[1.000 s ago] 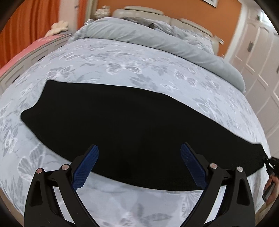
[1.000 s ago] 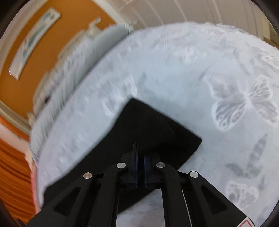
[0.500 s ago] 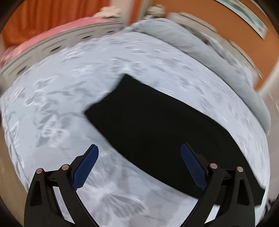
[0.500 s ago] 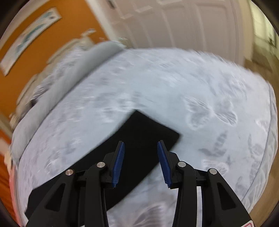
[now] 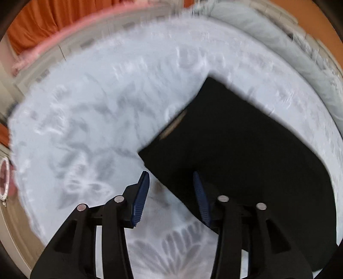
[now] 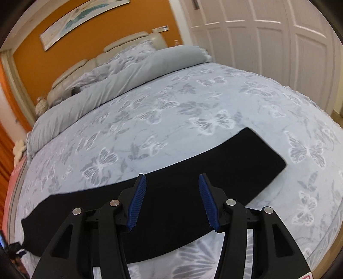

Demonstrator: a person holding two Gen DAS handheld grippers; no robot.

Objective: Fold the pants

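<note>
Black pants [image 6: 246,154] lie flat on the bed as one long folded strip, running from lower left to right in the right wrist view. My right gripper [image 6: 171,178] hovers above their middle, its jaws opening, with nothing gripped between the blue pads [image 6: 137,199]. In the blurred left wrist view, the waist end of the pants [image 5: 235,150] fills the centre and shows a tan inner band [image 5: 173,124]. My left gripper [image 5: 170,175] is over the near corner of that end. Its jaws are closing with the cloth's edge between them, and the pads [image 5: 142,193] stand apart from it.
The bed sheet [image 6: 163,111] is pale blue with a butterfly print. A grey duvet [image 6: 120,79] is rolled back along the headboard [image 6: 70,70]. White wardrobe doors [image 6: 268,43] stand beyond the far side. A pink-topped ledge [image 5: 64,36] and orange curtains [image 5: 42,19] line the other.
My right gripper let go of the pants' leg end, opened and drew back upward. My left gripper swung along the pants to the waist corner, and its jaws narrowed.
</note>
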